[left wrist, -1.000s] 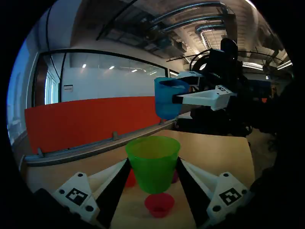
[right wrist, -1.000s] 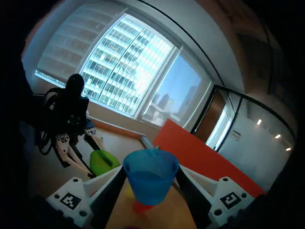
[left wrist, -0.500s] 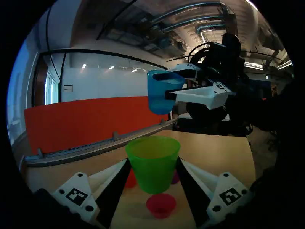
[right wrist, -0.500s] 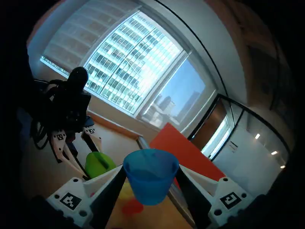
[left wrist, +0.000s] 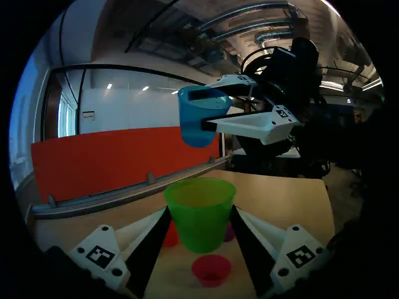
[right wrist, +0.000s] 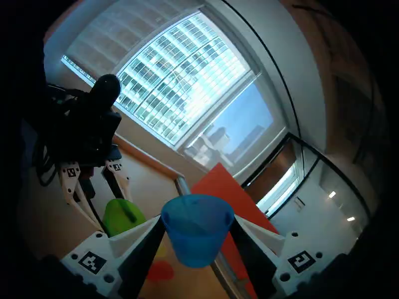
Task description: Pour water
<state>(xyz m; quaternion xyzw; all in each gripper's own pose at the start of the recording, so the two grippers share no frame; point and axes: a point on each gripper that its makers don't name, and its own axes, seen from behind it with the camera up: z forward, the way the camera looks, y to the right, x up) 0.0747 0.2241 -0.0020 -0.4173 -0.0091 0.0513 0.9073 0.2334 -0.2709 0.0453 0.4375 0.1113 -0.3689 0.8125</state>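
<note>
The blue cup (right wrist: 197,240) sits at the lower centre of the right gripper view, clamped between the two fingers of my right tool (right wrist: 198,224), one finger pressing on each side of its wall. In the left gripper view the same cup hangs in the upper centre of the frame, held up in the air close to upright with only a slight lean (I cannot tell how much water is inside it). It is higher than the green cup (left wrist: 200,226) and well apart from it.

The green cup fills the lower centre of the left gripper view, and my left tool (left wrist: 200,212) grips it the same way, both fingers tight against its sides and its mouth open upward. In the right gripper view it shows at the lower left.

Below the green cup, at the bottom centre of the left gripper view, a small red cup (left wrist: 211,269) stands on the wooden surface (left wrist: 284,197). A second red thing (left wrist: 171,233) peeks out just left of the green cup.

Behind the surface an orange partition (left wrist: 114,159) crosses the left half of the frame. In the right gripper view a large gridded window (right wrist: 169,94) takes the upper left.
</note>
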